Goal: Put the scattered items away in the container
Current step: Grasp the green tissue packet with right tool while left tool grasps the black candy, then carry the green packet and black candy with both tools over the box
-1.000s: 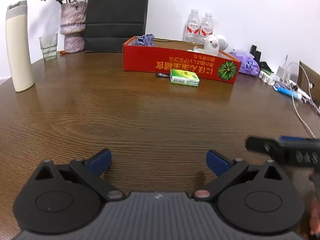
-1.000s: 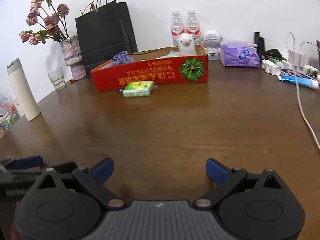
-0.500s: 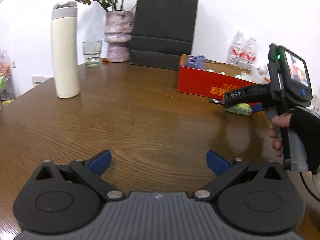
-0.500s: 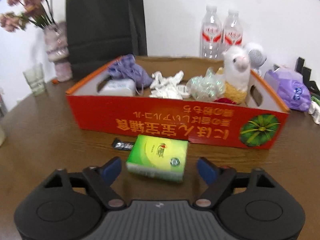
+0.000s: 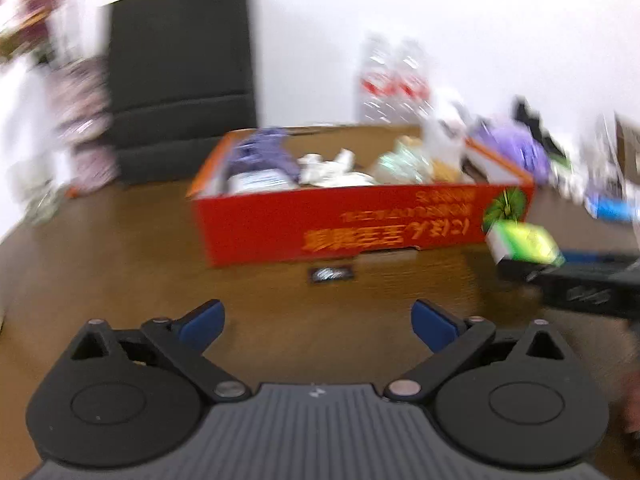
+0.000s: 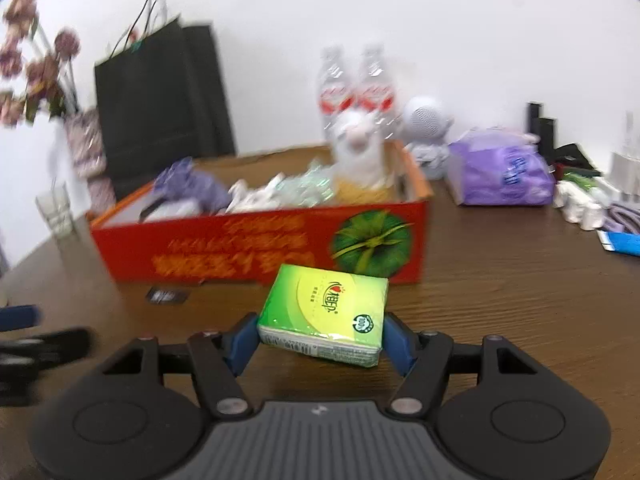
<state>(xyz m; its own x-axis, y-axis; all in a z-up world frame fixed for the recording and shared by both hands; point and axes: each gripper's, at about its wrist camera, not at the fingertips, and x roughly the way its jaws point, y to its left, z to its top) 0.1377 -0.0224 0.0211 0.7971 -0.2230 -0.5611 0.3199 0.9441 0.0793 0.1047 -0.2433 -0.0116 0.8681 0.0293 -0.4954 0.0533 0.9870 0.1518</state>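
Right tongs (image 6: 320,334) closing on the green tissue pack (image 6: 326,312), blue pads at both short sides; pack looks lifted just off the worktop (image 6: 500,300), in front of the red box (image 6: 224,248). Left tongs (image 5: 318,320) wide, narrowing slightly, nothing between them. To do it well: firm the grip before raising, clear the near wall, release over a gap among the contents. Left view alone shows the pack from the side; the small dark packet (image 5: 332,275) appears in both.
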